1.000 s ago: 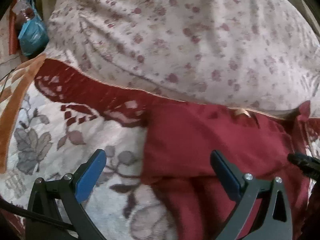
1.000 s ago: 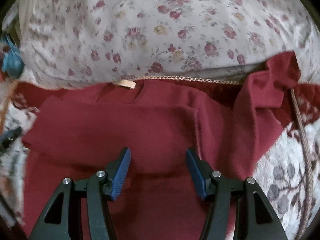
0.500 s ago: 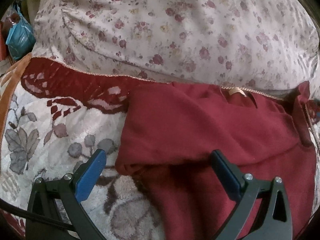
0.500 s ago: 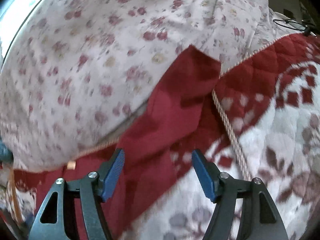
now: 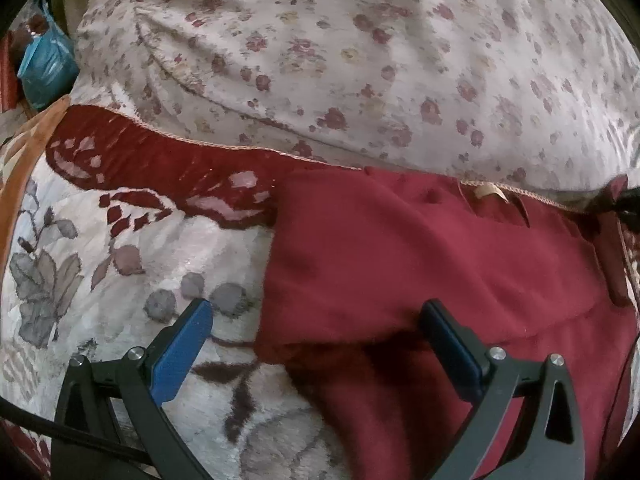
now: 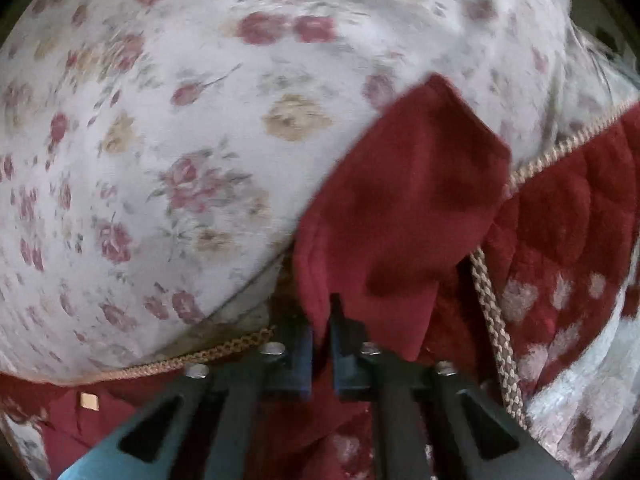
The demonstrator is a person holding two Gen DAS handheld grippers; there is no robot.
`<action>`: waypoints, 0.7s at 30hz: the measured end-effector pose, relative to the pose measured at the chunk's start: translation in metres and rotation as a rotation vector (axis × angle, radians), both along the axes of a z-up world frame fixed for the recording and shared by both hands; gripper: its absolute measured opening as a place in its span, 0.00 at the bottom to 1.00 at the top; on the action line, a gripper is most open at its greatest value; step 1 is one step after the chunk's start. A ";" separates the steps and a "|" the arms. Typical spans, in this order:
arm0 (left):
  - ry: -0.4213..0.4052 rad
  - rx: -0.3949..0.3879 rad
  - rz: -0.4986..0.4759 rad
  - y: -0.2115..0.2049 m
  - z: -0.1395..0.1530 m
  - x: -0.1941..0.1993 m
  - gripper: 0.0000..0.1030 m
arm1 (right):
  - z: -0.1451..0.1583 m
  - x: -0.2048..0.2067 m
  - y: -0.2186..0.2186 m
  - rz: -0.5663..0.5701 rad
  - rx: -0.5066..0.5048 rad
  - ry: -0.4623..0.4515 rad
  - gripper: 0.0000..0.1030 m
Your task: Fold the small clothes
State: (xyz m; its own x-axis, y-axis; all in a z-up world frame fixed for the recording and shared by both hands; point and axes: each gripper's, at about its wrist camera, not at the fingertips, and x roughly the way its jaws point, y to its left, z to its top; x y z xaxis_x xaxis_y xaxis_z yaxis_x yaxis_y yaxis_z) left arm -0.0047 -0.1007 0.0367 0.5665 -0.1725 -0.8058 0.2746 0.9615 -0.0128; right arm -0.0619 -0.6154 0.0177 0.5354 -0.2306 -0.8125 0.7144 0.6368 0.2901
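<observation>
The right gripper (image 6: pixel 320 344) is pinched tight on the edge of a dark red sleeve (image 6: pixel 404 208), the blue pads meeting with the cloth between them. That sleeve belongs to a small dark red top (image 5: pixel 432 264), and it sticks up and away from the garment's body, leaning against the floral-print cushion (image 6: pixel 168 128) behind it. A braided cord trim (image 6: pixel 496 320) of the quilted bed cover (image 6: pixel 568 216) runs just beside the sleeve on the side away from the top's body.

The left gripper (image 5: pixel 316 344) hangs with its jaws spread wide and nothing between the pads; it hovers over the near corner of the top, one blue pad above the garment, the other above the pale flowered part of the cover.

Judging by how things lie, the fold is partway done. On the side of the top nearest the left gripper, the cloth already looks doubled over into a straight edge, with a second layer showing beneath it. The far sleeve is not yet laid across the body, and that seems to be the step in hand. After that, the length of the top would probably be folded as well.

A small tan neck label (image 5: pixel 490 190) sits at the collar of the top, next to the cushion. No writing on it can be read. A blue plastic bag (image 5: pixel 44 60) lies well beyond the top's folded side; any print on it is too small to make out.
</observation>
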 end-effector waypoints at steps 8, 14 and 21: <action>-0.028 -0.058 0.058 0.017 0.015 0.001 1.00 | 0.089 -0.035 0.049 0.183 -0.031 -0.253 0.07; -0.037 -0.116 0.119 0.036 0.023 0.004 1.00 | 0.157 -0.024 0.150 0.506 -0.088 -0.333 0.07; -0.033 -0.163 0.170 0.051 0.027 0.009 1.00 | 0.137 -0.006 0.285 0.860 -0.040 -0.312 0.07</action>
